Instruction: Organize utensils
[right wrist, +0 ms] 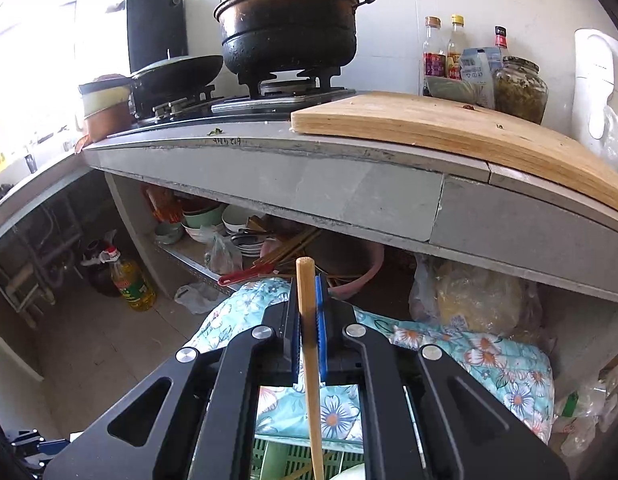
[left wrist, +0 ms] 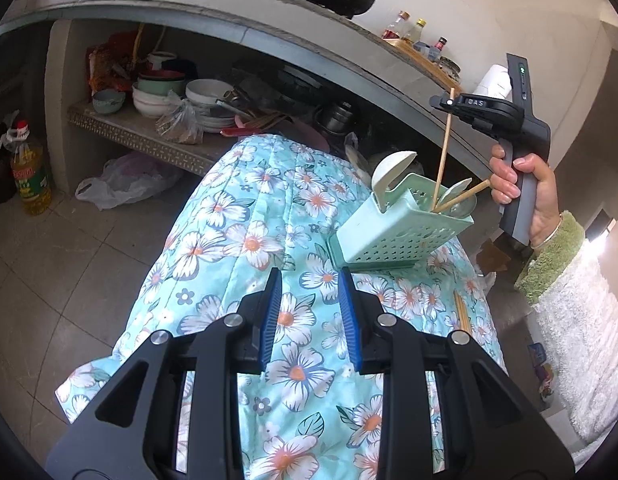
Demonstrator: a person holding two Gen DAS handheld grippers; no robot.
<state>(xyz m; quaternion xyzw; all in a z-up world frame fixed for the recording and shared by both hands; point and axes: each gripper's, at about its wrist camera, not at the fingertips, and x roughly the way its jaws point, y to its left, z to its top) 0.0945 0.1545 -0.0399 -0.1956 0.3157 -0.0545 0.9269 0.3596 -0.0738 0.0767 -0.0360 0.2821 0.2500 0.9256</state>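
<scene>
Above the green utensil caddy [left wrist: 397, 236], a wooden chopstick [left wrist: 444, 148] is held upright by the right claw [right wrist: 307, 320], pads closed on its upper end; tip already inside the caddy's rear compartment. Left claw [left wrist: 311, 312] is partly open w/ nothing between the pads, hovering just in front of the caddy's base. The caddy stands tilted on a floral-quilted table [left wrist: 237, 232], so the stick should prob. be lowered straight down till it bottoms out, then released; any sideways push could tip the caddy. Steadying w/ the left claw may help. The caddy is pale mint plastic, perforated w/ small star-shaped holes, divided into compartments. A white spoon [left wrist: 389, 176] sits in the front one; a metal spoon [left wrist: 459, 200] and a second chopstick [left wrist: 465, 196] lean in the rear. Another chopstick pair [left wrist: 462, 314] lies on the quilt, not yet sorted.
</scene>
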